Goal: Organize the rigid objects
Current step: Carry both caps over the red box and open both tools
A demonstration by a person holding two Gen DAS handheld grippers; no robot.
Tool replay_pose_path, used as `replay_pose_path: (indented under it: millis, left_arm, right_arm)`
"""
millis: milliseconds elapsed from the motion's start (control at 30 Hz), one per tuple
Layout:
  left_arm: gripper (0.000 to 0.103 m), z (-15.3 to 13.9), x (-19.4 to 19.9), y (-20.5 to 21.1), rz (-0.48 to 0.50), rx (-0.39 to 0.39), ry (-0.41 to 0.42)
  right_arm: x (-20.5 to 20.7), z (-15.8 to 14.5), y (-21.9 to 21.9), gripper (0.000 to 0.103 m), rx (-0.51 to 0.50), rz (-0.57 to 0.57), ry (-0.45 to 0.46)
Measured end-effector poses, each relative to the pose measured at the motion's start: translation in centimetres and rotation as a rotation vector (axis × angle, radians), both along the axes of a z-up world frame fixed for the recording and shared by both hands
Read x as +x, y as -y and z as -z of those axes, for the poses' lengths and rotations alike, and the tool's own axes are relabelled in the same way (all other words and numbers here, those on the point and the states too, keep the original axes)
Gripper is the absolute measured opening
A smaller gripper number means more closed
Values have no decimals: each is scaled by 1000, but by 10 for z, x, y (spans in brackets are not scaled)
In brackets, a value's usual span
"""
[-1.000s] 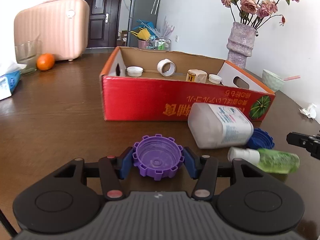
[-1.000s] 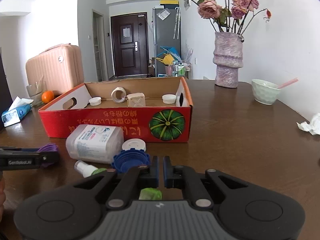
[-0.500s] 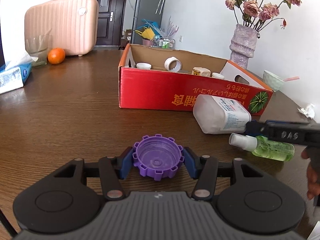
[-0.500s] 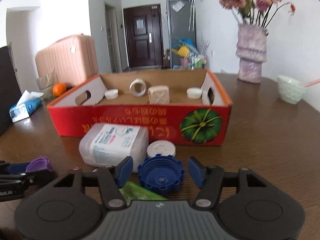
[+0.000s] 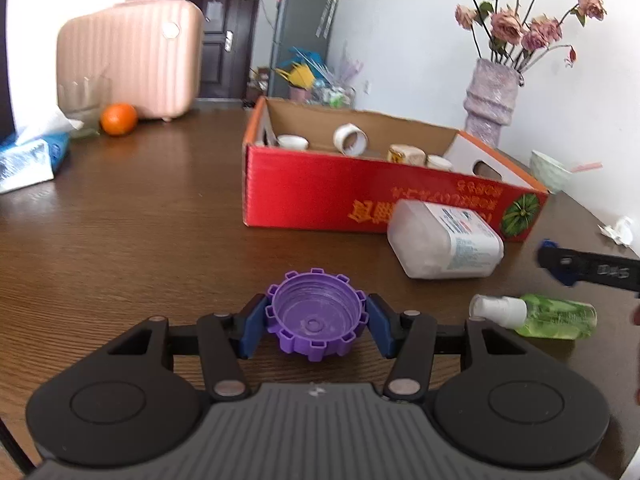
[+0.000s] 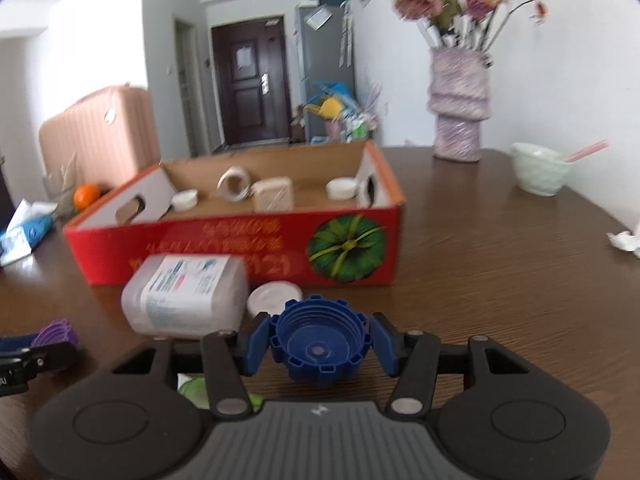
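Note:
My left gripper [image 5: 316,326] is shut on a purple notched cap [image 5: 316,320], held above the brown table. My right gripper [image 6: 318,340] is shut on a blue notched cap [image 6: 318,338], lifted a little above the table. The red cardboard box [image 5: 360,196] stands ahead, also in the right wrist view [image 6: 240,240]; it holds a tape roll [image 5: 350,140], white lids and a beige block. A white plastic bottle [image 5: 444,240] lies in front of the box, with a white lid [image 6: 274,296] beside it. A small green spray bottle [image 5: 536,316] lies nearer me.
A vase of flowers [image 5: 490,108] and a pale green bowl [image 6: 538,172] stand at the back right. An orange [image 5: 119,119], a glass and a tissue pack [image 5: 28,156] are at the far left. A crumpled tissue [image 6: 624,238] lies at the right edge.
My right gripper opened around the blue cap, shut on it and lifted it. My left gripper moved back and up a little with the purple cap.

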State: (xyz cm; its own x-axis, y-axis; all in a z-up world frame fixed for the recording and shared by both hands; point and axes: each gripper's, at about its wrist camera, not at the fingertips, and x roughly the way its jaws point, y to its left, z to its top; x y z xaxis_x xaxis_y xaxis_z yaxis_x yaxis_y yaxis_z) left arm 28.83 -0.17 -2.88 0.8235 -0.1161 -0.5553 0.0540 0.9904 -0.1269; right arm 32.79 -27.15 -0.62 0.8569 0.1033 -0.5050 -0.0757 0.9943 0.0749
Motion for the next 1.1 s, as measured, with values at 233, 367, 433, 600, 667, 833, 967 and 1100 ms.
replay_pose_path:
  millis: [233, 367, 433, 600, 667, 833, 967, 1100]
  left_arm:
    - [55, -16, -16, 8, -4, 18, 61]
    - [55, -20, -19, 14, 4, 27, 69]
    - [55, -21, -18, 17, 5, 25, 69]
    - [55, -24, -15, 23, 20, 36, 86]
    - [55, -28, -13, 25, 23, 51, 109]
    - [55, -41, 10, 26, 21, 70, 151]
    - [55, -53, 43, 28, 32, 65, 163]
    - [55, -61, 80, 29, 40, 48, 171]
  right_arm:
    - [-35, -16, 10, 53, 0, -12, 63]
    - [-46, -19, 11, 53, 39, -14, 80]
    - [-50, -19, 7, 53, 56, -35, 92]
    - [-48, -18, -3, 53, 61, -85, 105]
    - [-45, -20, -4, 53, 60, -92, 117]
    - [-24, -27, -7, 53, 47, -98, 143]
    - [6, -38, -8, 53, 18, -102, 171]
    - [48, -47, -4, 53, 7, -72, 157]
